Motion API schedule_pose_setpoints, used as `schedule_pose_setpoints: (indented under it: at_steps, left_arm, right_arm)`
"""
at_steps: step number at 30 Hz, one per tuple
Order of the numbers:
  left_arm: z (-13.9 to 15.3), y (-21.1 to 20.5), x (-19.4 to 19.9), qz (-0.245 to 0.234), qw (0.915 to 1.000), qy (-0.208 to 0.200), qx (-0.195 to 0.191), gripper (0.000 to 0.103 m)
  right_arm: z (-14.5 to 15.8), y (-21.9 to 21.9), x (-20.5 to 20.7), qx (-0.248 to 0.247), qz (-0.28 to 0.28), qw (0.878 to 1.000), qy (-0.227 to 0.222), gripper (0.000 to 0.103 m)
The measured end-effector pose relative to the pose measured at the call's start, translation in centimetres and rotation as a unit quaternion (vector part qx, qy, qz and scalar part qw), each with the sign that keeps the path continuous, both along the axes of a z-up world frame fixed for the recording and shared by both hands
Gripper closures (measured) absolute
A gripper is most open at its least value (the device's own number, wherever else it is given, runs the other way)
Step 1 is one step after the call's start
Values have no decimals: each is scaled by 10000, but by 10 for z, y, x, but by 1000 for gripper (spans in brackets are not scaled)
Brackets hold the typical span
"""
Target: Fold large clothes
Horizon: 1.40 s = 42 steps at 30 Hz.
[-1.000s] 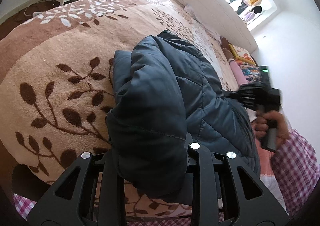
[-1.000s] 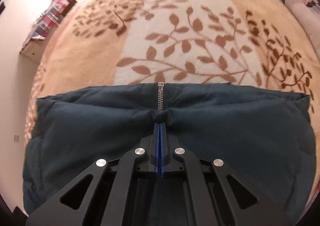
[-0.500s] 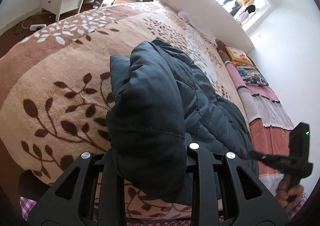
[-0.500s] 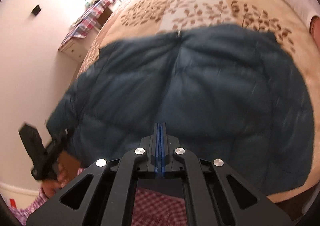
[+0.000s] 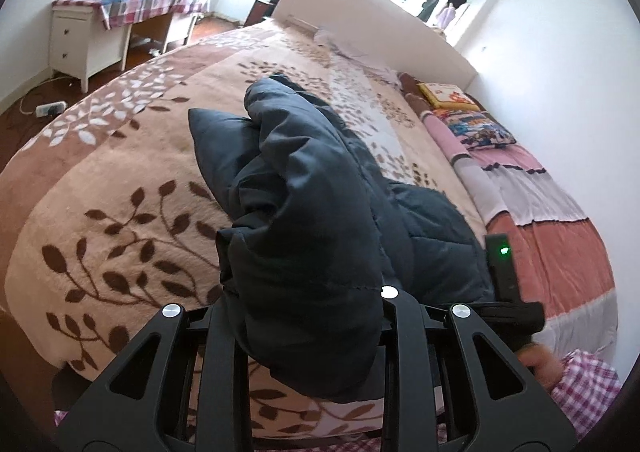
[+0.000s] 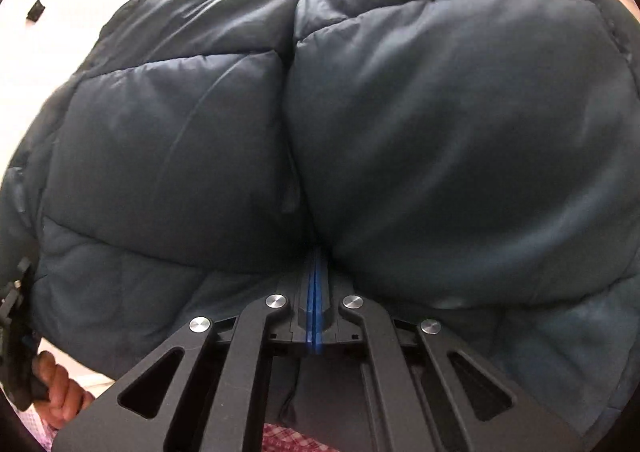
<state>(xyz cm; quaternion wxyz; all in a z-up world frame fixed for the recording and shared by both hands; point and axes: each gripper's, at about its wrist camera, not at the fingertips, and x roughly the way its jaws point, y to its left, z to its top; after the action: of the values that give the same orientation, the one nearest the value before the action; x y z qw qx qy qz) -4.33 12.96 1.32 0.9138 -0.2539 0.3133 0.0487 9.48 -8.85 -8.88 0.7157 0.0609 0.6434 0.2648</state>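
left claw (image 5: 304,316) clamped on a fat bunch of the dark blue puffer jacket (image 5: 320,212), padding bulging up between both fingers and spilling over the front. rest of the jacket draped back across the bed (image 5: 120,180), lying on the tan leaf-print blanket (image 5: 100,212). right claw (image 6: 314,292) pinched tight too, blue pads pressed together right at the centre seam of the jacket, quilted panels filling nearly the whole right wrist view. from the left wrist view, right claw body visible just beside the jacket's near edge, green light lit, hand (image 5: 536,358) wrapped round the handle. striped pink bedding (image 5: 540,212) off to the side, colourful pillows (image 5: 472,120) near the white headboard (image 5: 380,36). white drawer unit (image 5: 84,40) with a checked cloth over by the wall. zipper only just visible at the top edge, blurry.
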Motion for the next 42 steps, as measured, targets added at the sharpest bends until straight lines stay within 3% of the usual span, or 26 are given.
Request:
schedule_pose_setpoints:
  at_steps: [6, 13, 17, 23, 28, 31, 34, 36, 39, 42]
  left_arm:
    - [17, -8, 0, -26, 9999, -140, 52, 79]
    - [34, -22, 4, -160, 9993, -277, 187, 79]
    - [48, -39, 7, -263, 9984, -392, 301, 79]
    - [76, -89, 18, -791, 9929, -526, 709, 79]
    - [92, -154, 31, -1454, 9789, -737, 1233, 79]
    - [97, -186, 40, -1787, 9696, -794, 1468, 79]
    - [97, -210, 46, -2056, 9616, -804, 1629, 79]
    - [92, -228, 51, -2281, 9539, -794, 1782, 79]
    - [84, -254, 59, -2583, 9442, -745, 1901, 79]
    - [71, -281, 67, -2951, 9315, -611, 2037, 79]
  right_arm:
    - [15, 3, -11, -17, 9, 9997, -229, 103]
    - [80, -43, -68, 745, 42, 9940, -804, 101]
    - [64, -57, -95, 700, 80, 9949, -715, 101]
    - [4, -41, -85, 531, 91, 9979, -367, 101]
    - [-7, -40, -74, 856, 44, 9962, -151, 103]
    - [10, -54, -79, 1079, 3, 9941, -123, 101]
    - [56, -109, -87, 1694, -409, 9817, -763, 101]
    - [66, -151, -86, 1593, -926, 9774, -1040, 101]
    - [37, -202, -74, 1311, -1770, 9727, -733, 101]
    - [-4, -205, -59, 1646, -1965, 9664, -172, 101]
